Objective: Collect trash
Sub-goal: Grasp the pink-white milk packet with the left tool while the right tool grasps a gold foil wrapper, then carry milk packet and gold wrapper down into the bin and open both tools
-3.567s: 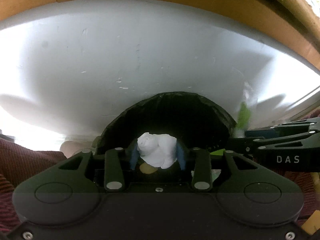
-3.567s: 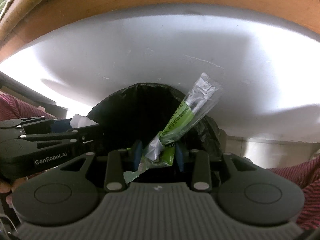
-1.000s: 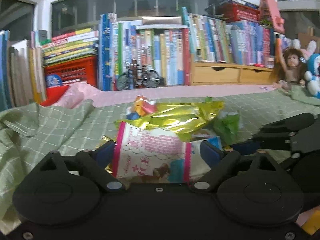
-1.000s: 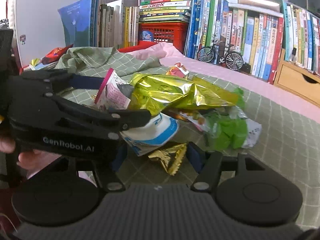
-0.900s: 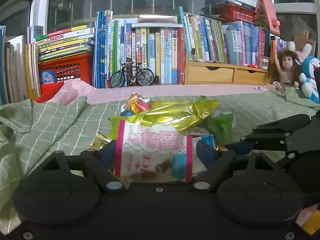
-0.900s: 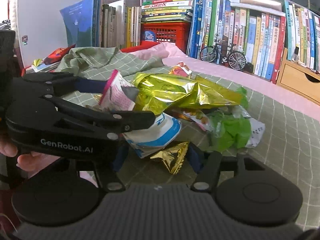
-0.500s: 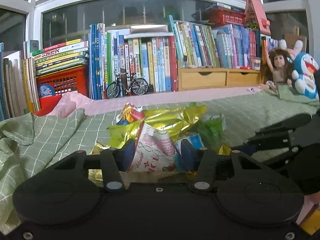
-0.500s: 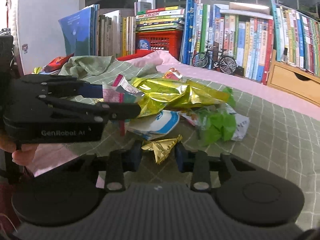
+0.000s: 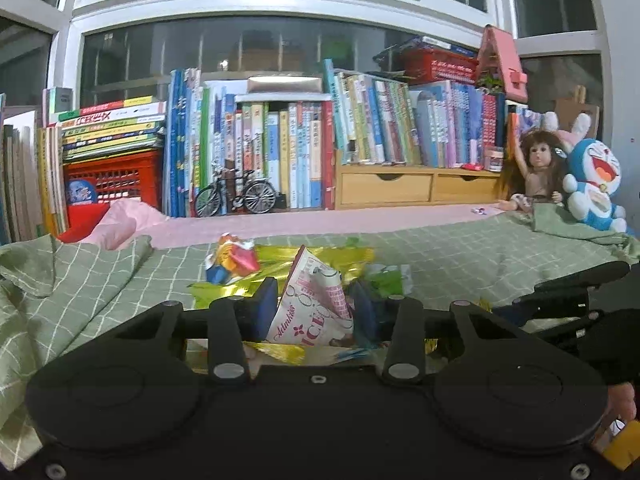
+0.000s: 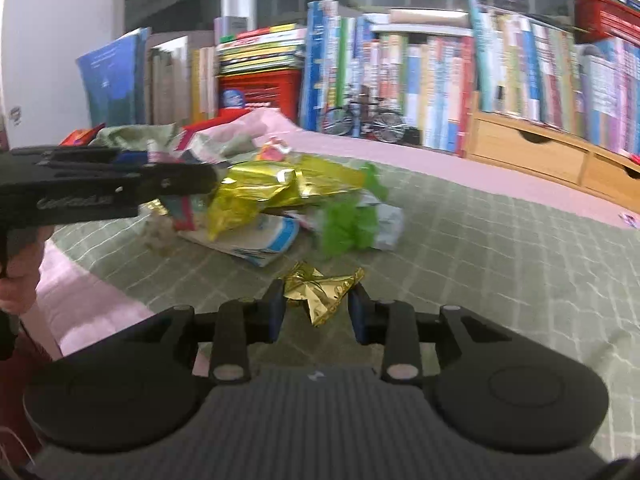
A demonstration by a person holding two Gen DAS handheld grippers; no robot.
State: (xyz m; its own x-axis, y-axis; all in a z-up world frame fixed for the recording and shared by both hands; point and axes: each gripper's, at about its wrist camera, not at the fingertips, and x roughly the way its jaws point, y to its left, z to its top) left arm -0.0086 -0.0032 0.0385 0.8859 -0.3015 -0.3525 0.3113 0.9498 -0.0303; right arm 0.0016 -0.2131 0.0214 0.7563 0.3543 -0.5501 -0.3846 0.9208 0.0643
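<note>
My left gripper [image 9: 314,312] is shut on a crumpled white and pink snack wrapper [image 9: 316,300], held just above the bed. In the right wrist view this gripper [image 10: 120,184] reaches in from the left over the trash pile. My right gripper [image 10: 317,308] is shut on a small gold foil wrapper [image 10: 320,292], in front of the pile. The pile holds a yellow-gold foil bag [image 10: 260,192], a green wrapper [image 10: 348,220] and a white and blue packet [image 10: 260,240]. The right gripper [image 9: 568,292] shows as a black shape at the right of the left wrist view.
The trash lies on a green checked cloth [image 9: 460,256] over a pink sheet [image 9: 320,224]. Behind stand rows of books [image 9: 280,152], a red crate [image 9: 112,176], a model bicycle [image 9: 236,196], wooden drawers [image 9: 416,188], a doll [image 9: 536,176] and a blue plush toy [image 9: 592,188].
Both grippers went from open around the wrappers to shut on them, then drew back and up from the pile. Before that they held a tissue and a green wrapper over a black bin bag.
</note>
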